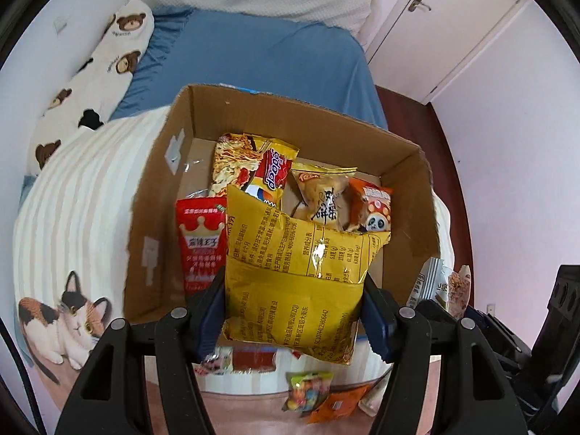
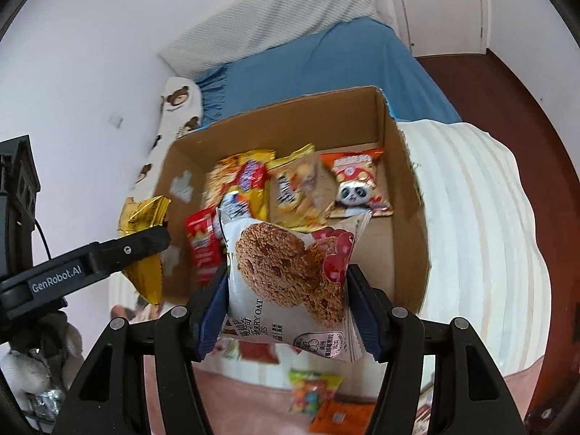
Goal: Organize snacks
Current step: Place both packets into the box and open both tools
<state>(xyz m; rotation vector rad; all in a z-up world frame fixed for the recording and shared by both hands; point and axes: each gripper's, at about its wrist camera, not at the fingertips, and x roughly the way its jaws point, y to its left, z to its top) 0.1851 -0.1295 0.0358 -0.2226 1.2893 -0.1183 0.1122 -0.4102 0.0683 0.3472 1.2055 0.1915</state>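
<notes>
Yellow packet (image 1: 293, 290) hiding box (image 1: 159, 188) contents

Yellow packet (image 1: 293, 279), blue bedsheet (image 1: 261, 54) (striped blanket (image 1: 72, 199)).

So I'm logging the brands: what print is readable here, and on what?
"GenRobot.AI": left gripper arm.
"RRY OAT": cookie packet in right gripper, partly hidden.
Yellow bag in left gripper: print too small.
Packets in cardboard box: not legible.

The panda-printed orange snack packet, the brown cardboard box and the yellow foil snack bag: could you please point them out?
panda-printed orange snack packet (image 2: 357, 185), right wrist view, panda face.
brown cardboard box (image 1: 163, 195), left wrist view, inner left wall.
yellow foil snack bag (image 1: 290, 290), left wrist view, printed back panel.
</notes>
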